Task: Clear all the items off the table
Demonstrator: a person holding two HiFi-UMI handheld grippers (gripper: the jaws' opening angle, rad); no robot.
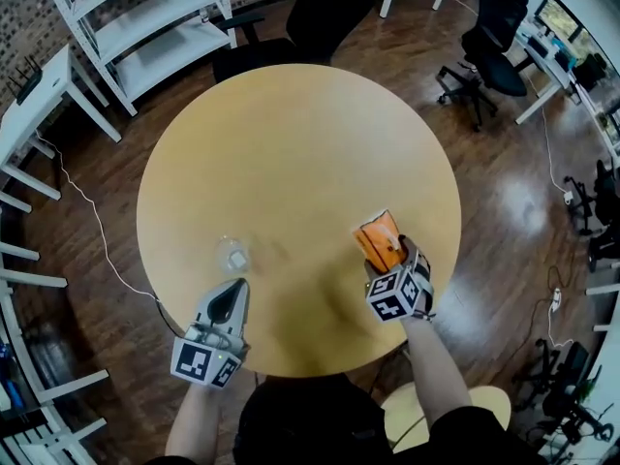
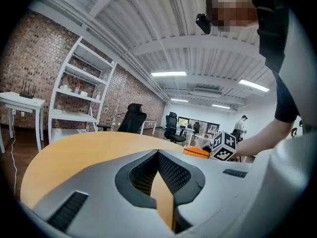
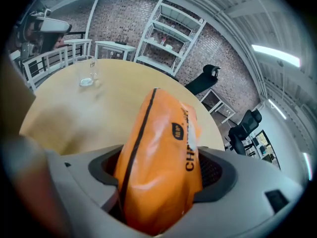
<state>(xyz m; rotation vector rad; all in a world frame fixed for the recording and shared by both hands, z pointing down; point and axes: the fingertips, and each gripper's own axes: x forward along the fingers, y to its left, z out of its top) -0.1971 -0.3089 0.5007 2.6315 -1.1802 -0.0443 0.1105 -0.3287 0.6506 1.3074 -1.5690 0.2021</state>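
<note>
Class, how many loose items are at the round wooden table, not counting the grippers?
2: a small clear glass standing near the left gripper, and an orange plastic packet clamped in the right gripper.

The packet is glossy, crinkled orange plastic film. My jaws are matt grey plastic. The tabletop is smooth, matt pale wood; the glass clear; the floor shiny dark wood.
</note>
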